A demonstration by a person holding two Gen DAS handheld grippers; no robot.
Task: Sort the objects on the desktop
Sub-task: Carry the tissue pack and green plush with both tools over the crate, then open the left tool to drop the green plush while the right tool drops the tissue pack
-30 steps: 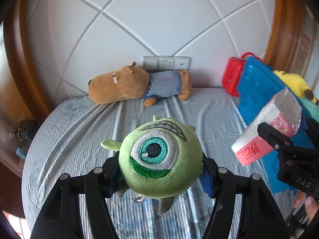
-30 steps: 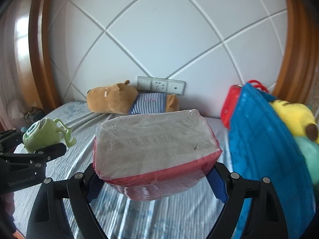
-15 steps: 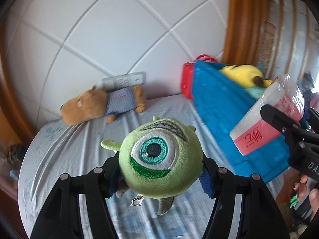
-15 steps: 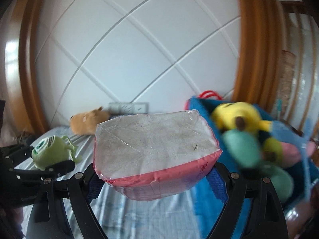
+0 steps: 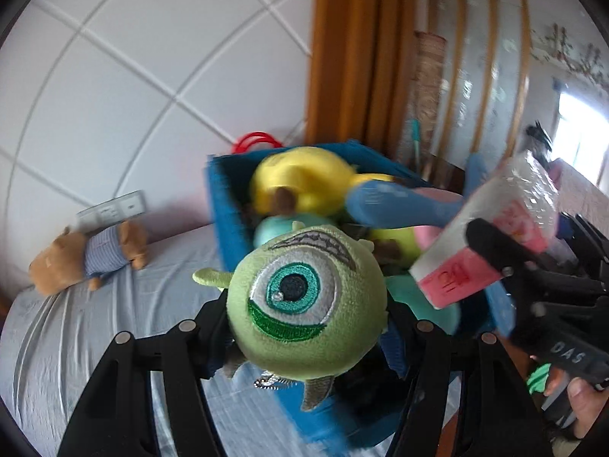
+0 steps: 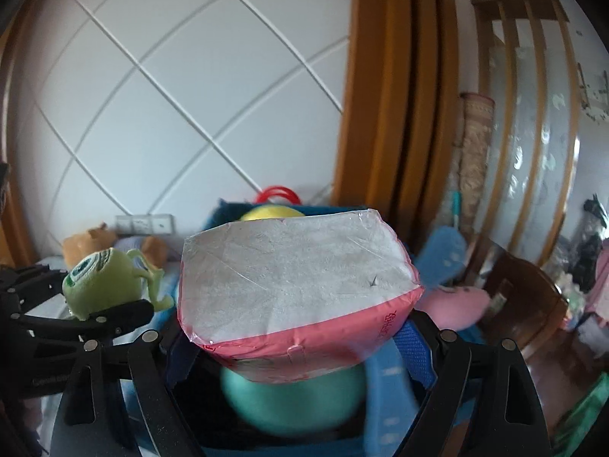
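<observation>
My left gripper is shut on a green one-eyed plush ball, held in the air over the near corner of a blue fabric bin. My right gripper is shut on a pink and white tissue pack, also above the bin. In the left wrist view the tissue pack and the right gripper hover at the right. In the right wrist view the green plush sits at the left in the left gripper. The bin holds a yellow plush, a teal plush and a pink one.
A brown plush animal in a striped shirt lies on the grey-blue sheet by the white padded wall. A red handle sticks up behind the bin. An orange wooden frame and glass panels stand at the right.
Both grippers have swung to the right and upward with their loads, from over the sheet to above the blue bin. The brown plush has slid to the far left of both views.
</observation>
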